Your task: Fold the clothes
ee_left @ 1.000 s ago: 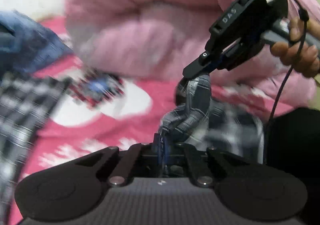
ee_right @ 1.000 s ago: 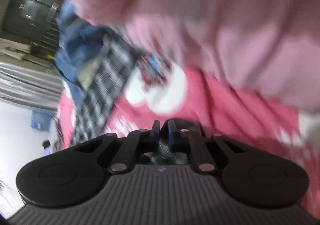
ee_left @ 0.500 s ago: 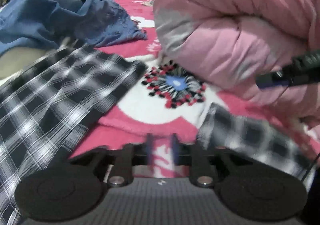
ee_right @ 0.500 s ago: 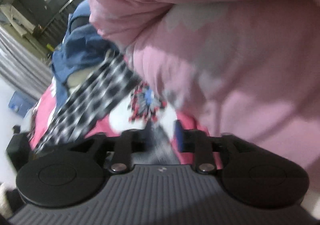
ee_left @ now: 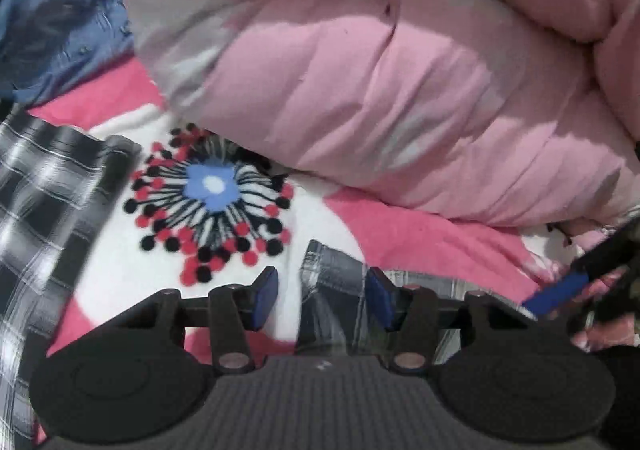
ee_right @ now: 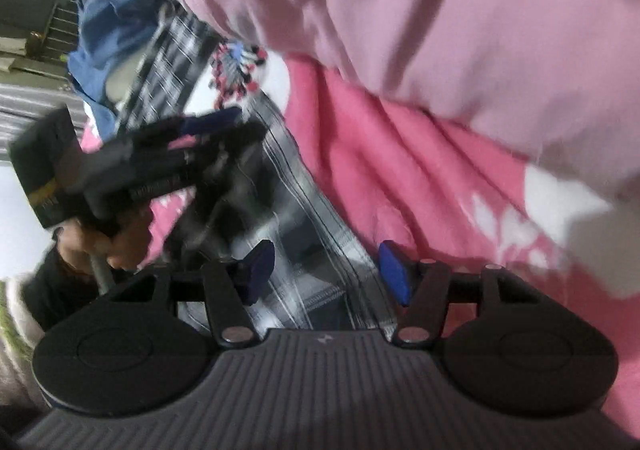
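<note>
Plaid black-and-white cloth, the garment being folded [ee_left: 340,290], lies on the pink bedspread [ee_left: 420,226] in front of a big pink quilt [ee_left: 380,89], with its near part under both grippers and a longer stretch [ee_left: 44,209] running off to the left beside a blue garment [ee_left: 52,21]. Both tools have just been opening their jaws: the left gripper [ee_left: 322,296] stands with its 2 blue pads apart, the cloth edge lying between them but not pinched, and the right gripper [ee_right: 326,274] is likewise spread over the plaid strip [ee_right: 304,217] without pressing it. This looks like a release after laying a fold down. To do it well, both hands would best lift clear without snagging the fabric, so the laid fold stays flat. Next grips probably belong at the far end, near the flower print [ee_left: 212,185], taking 1 edge in each tool so the fold lands square.
</note>
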Tool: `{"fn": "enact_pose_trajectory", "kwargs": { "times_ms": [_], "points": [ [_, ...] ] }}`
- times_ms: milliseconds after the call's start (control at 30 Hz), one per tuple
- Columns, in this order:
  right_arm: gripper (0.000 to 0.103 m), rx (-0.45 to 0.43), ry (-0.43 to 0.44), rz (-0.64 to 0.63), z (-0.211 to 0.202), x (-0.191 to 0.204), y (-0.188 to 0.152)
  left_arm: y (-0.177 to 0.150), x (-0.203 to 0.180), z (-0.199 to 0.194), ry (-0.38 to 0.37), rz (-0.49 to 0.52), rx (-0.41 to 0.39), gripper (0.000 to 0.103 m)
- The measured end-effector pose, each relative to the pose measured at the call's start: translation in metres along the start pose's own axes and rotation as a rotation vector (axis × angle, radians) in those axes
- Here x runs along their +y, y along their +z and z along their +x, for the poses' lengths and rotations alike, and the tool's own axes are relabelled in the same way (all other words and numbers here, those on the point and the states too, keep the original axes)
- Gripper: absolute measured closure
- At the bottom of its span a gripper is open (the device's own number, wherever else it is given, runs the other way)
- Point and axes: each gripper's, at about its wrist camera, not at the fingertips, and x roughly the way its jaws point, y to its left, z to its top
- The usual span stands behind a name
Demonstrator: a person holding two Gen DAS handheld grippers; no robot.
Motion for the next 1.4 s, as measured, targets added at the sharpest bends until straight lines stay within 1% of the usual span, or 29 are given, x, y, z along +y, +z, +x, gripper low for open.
{"fn": "enact_pose_trajectory", "kwargs": {
  "times_ms": [67, 100, 133, 167, 200, 233, 267, 333, 400, 433, 467, 500, 567, 633, 667, 700, 733, 800, 833, 900, 933, 1033, 1167, 1267, 1333, 1367, 1400],
  "points": [
    [0.047, 0.008, -0.013, -0.022, 0.004, 0.001, -0.006, 0.001, -0.005, 0.000, -0.007, -0.009, 0.006, 0.071],
    [0.051, 0.012, -0.020, -0.033, 0.006, 0.001, -0.009, 0.000, -0.007, 0.000, -0.012, -0.014, 0.007, 0.077],
    [0.057, 0.016, -0.026, -0.044, 0.007, 0.001, -0.012, -0.002, -0.009, -0.001, -0.017, -0.019, 0.008, 0.095],
    [0.080, 0.016, -0.046, -0.071, 0.010, 0.007, -0.014, -0.004, -0.012, -0.002, 0.018, -0.008, 0.005, 0.099],
    [0.092, 0.016, -0.067, -0.098, 0.012, 0.013, -0.016, -0.007, -0.014, -0.004, 0.060, -0.003, 0.001, 0.099],
    [0.093, -0.001, -0.066, -0.112, 0.009, 0.019, -0.020, -0.009, -0.013, -0.009, 0.083, -0.014, -0.008, 0.100],
    [0.098, -0.018, -0.065, -0.127, 0.006, 0.026, -0.023, -0.014, -0.009, -0.023, 0.077, -0.033, -0.045, 0.100],
    [0.098, -0.055, -0.058, -0.193, -0.008, 0.048, -0.035, -0.023, -0.001, -0.053, 0.050, -0.073, -0.135, 0.100],
    [0.098, -0.085, -0.049, -0.306, -0.019, 0.081, -0.055, -0.037, 0.010, -0.091, 0.025, -0.098, -0.228, 0.100],
    [0.098, -0.084, -0.031, -0.355, -0.020, 0.100, -0.066, -0.045, 0.017, -0.106, 0.016, -0.107, -0.258, 0.100],
    [0.098, -0.078, -0.026, -0.402, -0.019, 0.114, -0.077, -0.055, 0.023, -0.120, 0.019, -0.111, -0.275, 0.100],
    [0.095, -0.072, -0.021, -0.449, -0.017, 0.129, -0.089, -0.066, 0.029, -0.133, 0.025, -0.114, -0.290, 0.100],
    [0.093, -0.043, -0.001, -0.528, -0.008, 0.150, -0.112, -0.093, 0.037, -0.144, 0.045, -0.112, -0.268, 0.099],
    [0.075, 0.054, 0.032, -0.573, 0.011, 0.160, -0.129, -0.120, 0.045, -0.148, 0.066, -0.115, -0.233, 0.099],
    [0.062, 0.080, 0.020, -0.588, 0.017, 0.162, -0.134, -0.133, 0.048, -0.146, 0.078, -0.121, -0.211, 0.099],
    [0.059, 0.106, 0.006, -0.604, 0.024, 0.164, -0.139, -0.142, 0.050, -0.144, 0.090, -0.121, -0.199, 0.099],
    [0.059, 0.132, -0.008, -0.620, 0.031, 0.166, -0.144, -0.150, 0.052, -0.141, 0.104, -0.119, -0.189, 0.099],
    [0.058, 0.124, -0.030, -0.594, 0.027, 0.163, -0.138, -0.159, 0.054, -0.137, 0.116, -0.127, -0.190, 0.099],
    [0.056, 0.102, -0.026, -0.541, 0.019, 0.158, -0.128, -0.164, 0.055, -0.134, 0.122, -0.131, -0.192, 0.099],
    [0.048, 0.060, -0.012, -0.403, 0.004, 0.145, -0.109, -0.165, 0.056, -0.133, 0.114, -0.145, -0.206, 0.099],
    [0.047, 0.041, -0.008, -0.330, -0.003, 0.137, -0.100, -0.165, 0.056, -0.132, 0.110, -0.152, -0.214, 0.099],
    [0.046, 0.003, -0.074, -0.197, -0.008, 0.118, -0.083, -0.167, 0.057, -0.129, 0.097, -0.167, -0.235, 0.099],
    [0.046, 0.069, -0.134, -0.120, 0.019, 0.104, -0.072, -0.169, 0.056, -0.127, 0.093, -0.169, -0.243, 0.099],
    [0.046, 0.129, -0.140, -0.098, 0.038, 0.099, -0.071, -0.169, 0.056, -0.126, 0.088, -0.174, -0.250, 0.099],
    [0.054, 0.169, -0.124, -0.115, 0.043, 0.100, -0.075, -0.168, 0.055, -0.127, 0.088, -0.175, -0.262, 0.099],
    [0.081, 0.186, -0.116, -0.128, 0.044, 0.101, -0.079, -0.165, 0.054, -0.129, 0.088, -0.176, -0.276, 0.099],
    [0.099, 0.189, -0.125, -0.150, 0.042, 0.104, -0.080, -0.162, 0.054, -0.131, 0.088, -0.178, -0.292, 0.099]
  ]
}}
